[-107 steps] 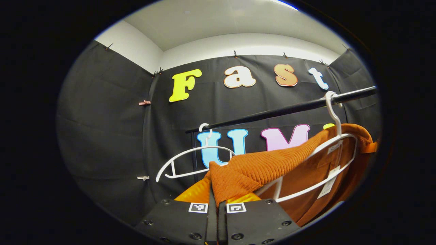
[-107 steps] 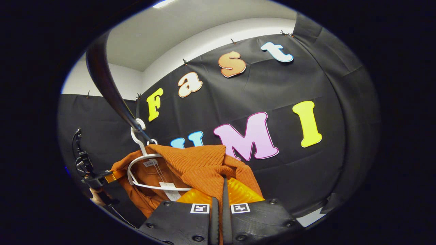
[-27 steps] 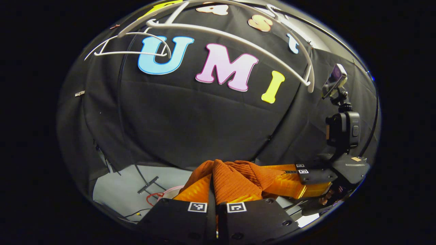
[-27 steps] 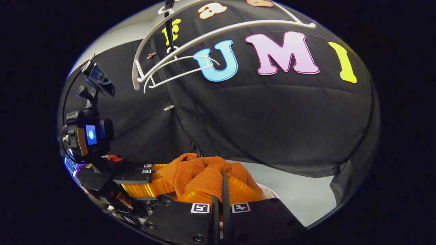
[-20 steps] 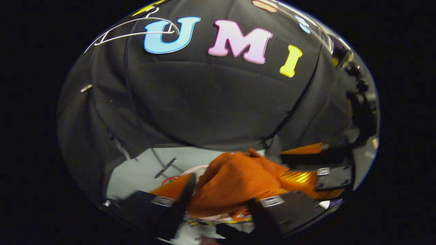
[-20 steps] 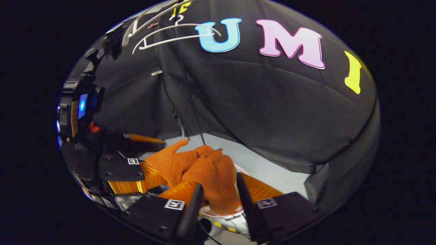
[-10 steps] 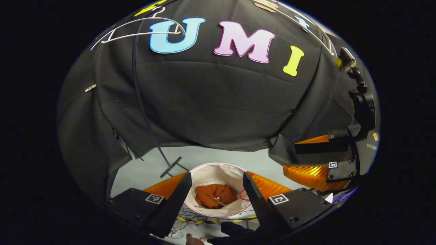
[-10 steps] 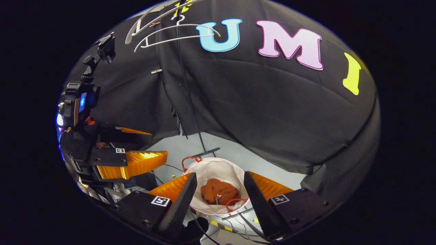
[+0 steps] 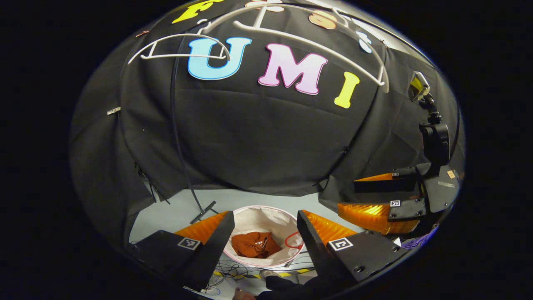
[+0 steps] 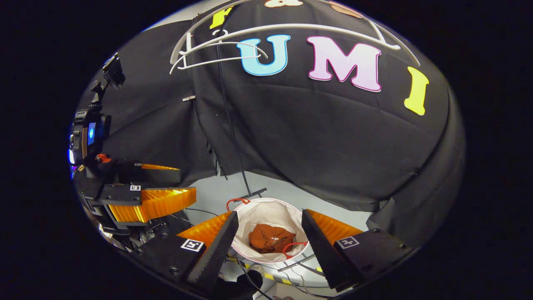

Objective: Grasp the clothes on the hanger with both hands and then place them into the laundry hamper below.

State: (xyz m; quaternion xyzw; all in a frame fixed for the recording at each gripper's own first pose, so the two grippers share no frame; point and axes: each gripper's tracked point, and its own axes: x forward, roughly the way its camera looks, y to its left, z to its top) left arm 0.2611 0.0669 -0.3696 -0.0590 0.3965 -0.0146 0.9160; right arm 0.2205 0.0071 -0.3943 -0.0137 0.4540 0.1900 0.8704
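Where the grey floor meets the black cloth wall, the round white fabric laundry hamper (image 9: 250, 214) stands below both grippers. Left gripper (image 9: 261, 233) and right gripper (image 10: 270, 235) hang above it, jaws spread wide and empty. Inside the hamper lies the crumpled rust-orange knit garment (image 9: 250, 244), on its bottom.

Grey floor (image 9: 175, 210) — loose cables (image 10: 291, 273).

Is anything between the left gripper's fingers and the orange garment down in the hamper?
Nothing: in the left gripper view the open left gripper frames the hamper below, with the orange garment lying inside, untouched.
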